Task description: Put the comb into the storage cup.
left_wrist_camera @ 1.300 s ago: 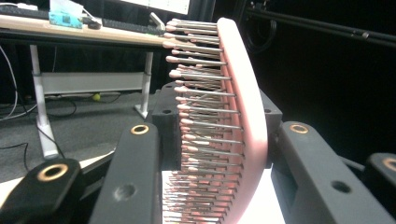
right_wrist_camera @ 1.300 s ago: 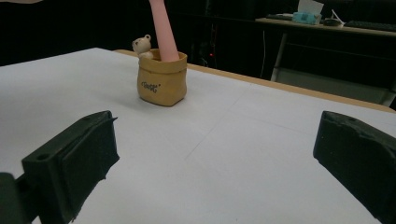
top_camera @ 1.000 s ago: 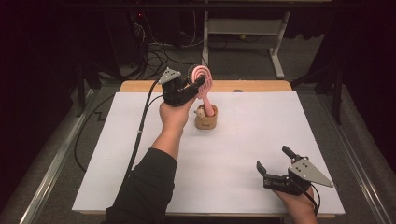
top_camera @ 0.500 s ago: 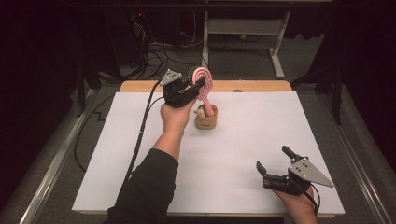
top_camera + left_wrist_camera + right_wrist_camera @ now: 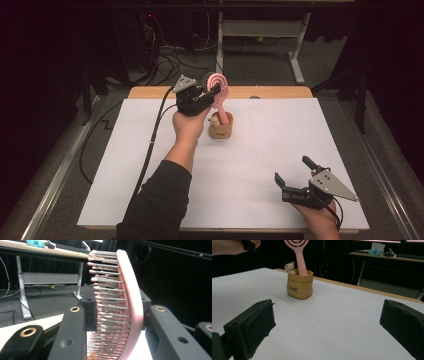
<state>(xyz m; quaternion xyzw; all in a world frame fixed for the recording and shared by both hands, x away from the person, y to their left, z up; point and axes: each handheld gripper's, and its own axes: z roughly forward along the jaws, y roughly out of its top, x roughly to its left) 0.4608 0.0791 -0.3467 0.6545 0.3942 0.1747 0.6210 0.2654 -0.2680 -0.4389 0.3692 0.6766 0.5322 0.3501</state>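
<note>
While our left gripper (image 5: 212, 93) stands clamped on the head of the pink hairbrush (image 5: 220, 90), nothing has shifted over the last second: the brush handle sits in the small tan pouch-shaped holder (image 5: 220, 131) exactly as before, beside a little bear figure (image 5: 215, 120). We judge that a pause at the grip, the brush neither lifted out nor let go. Holder and brush stand near the far edge of the white table sheet (image 5: 150, 175), so room beyond them is short, while the sheet toward us lies open. At the near right corner our right gripper (image 5: 292, 176) rests with jaws wide apart, holding nothing
</note>
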